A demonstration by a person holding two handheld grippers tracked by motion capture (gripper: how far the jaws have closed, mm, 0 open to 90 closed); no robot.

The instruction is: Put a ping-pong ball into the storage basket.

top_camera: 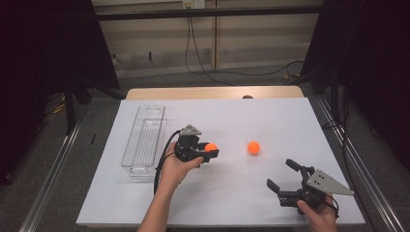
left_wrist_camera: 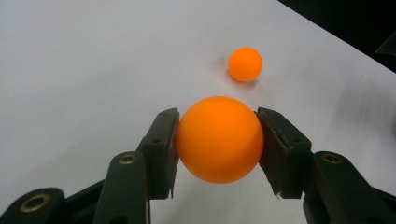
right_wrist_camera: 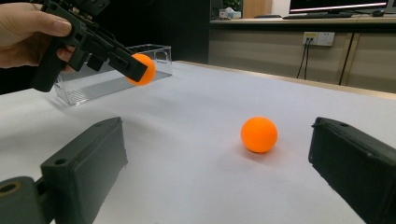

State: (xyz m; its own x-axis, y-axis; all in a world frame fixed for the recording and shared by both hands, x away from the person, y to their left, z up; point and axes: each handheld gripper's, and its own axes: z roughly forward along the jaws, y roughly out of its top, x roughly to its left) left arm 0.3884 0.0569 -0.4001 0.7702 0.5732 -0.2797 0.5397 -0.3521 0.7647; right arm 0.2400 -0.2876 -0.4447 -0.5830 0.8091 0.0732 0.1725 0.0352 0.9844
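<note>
Here, left gripper [left_wrist_camera: 217, 140] clamping orange ball [left_wrist_camera: 219, 139], lifted.

The left gripper [top_camera: 209, 153] is held above the counter [top_camera: 232, 116], its fingers [left_wrist_camera: 161, 149] pressed against both sides of an orange ball [left_wrist_camera: 219, 139], the left hand [top_camera: 175, 166] wrapped around its body. The right gripper [top_camera: 283, 175] sits low near the counter's front edge, fingers [right_wrist_camera: 88, 163] spread wide with nothing between them.

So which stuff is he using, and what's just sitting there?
In use:
- held orange ball, in left tool
- second orange ball
- clear bin
- right tool, open

Just there:
- wall cables
- wall socket
</note>
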